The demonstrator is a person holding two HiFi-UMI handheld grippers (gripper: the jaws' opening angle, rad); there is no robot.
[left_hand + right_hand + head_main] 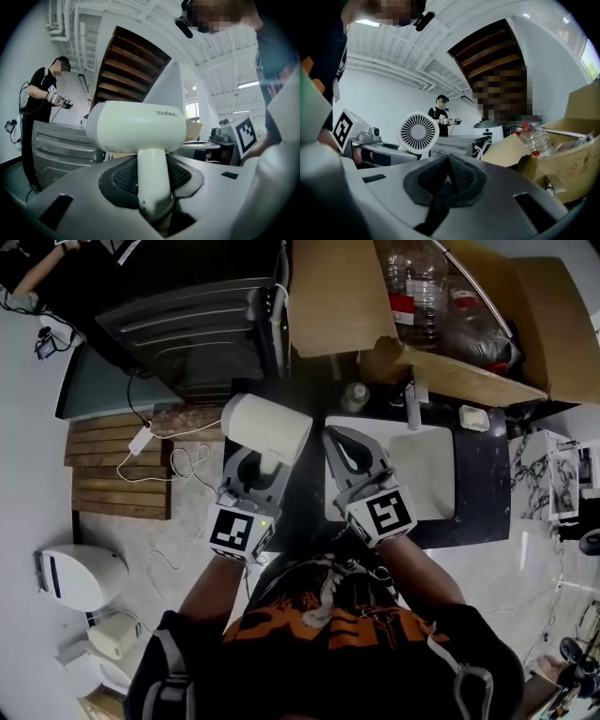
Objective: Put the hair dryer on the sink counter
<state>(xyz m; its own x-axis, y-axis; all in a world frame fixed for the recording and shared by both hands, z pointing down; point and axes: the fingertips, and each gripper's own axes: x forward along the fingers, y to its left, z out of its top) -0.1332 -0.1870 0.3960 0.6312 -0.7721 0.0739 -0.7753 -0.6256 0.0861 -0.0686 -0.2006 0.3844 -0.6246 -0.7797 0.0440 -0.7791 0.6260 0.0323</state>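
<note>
A white hair dryer (267, 427) is held by its handle between the pads of my left gripper (265, 465), with its barrel lying across the top of the jaws. In the left gripper view the hair dryer (140, 126) fills the middle, and its handle runs down into the left gripper (152, 187). My right gripper (342, 442) is alongside, shut with nothing in it, over the left edge of the sink counter (483, 474). The right gripper view shows the right gripper (446, 161) with its pads meeting, and the hair dryer's round rear grille (418, 131) at the left.
The white basin (422, 470) is set into the black counter, with a soap bar (473, 418) at its back right. An open cardboard box (469, 376) with plastic bottles stands behind. A grey appliance (197, 334), a wooden pallet (117, 465) and a white cord (178, 465) lie to the left.
</note>
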